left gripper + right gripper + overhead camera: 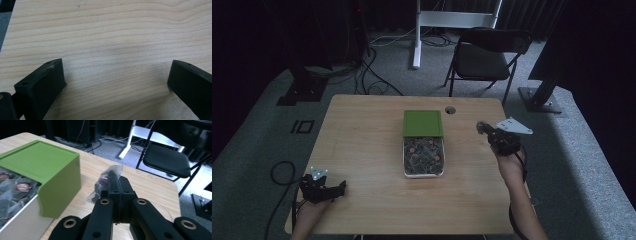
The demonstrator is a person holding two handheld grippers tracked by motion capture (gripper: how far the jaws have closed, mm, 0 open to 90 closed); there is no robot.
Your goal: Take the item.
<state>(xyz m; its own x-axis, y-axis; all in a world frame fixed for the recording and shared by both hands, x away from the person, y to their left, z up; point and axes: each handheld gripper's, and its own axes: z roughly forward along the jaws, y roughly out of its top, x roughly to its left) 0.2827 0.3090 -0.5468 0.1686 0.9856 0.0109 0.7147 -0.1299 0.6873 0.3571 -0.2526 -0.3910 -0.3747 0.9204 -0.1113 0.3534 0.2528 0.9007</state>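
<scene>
Jaws of the right gripper [117, 185] clamp a small clear sachet [105, 182], held above the table to the right of the green-lidded box [423, 123]. It looks light, soft and crinkly, best pinched at its sealed edge. Left gripper [115, 82], jaws apart, rests well left of the box.

— What's in the box [423, 159]?
— Clear sachets of dark tea; its green lid [423, 123] is slid back toward the table's far edge.
— And the loose sachet [105, 184]?
— Pinched between the right gripper's [117, 185] closed jaws, near the right edge.

left hand-held gripper [116, 82]: jaws wide | right hand-held gripper [115, 185]: clamped
</scene>
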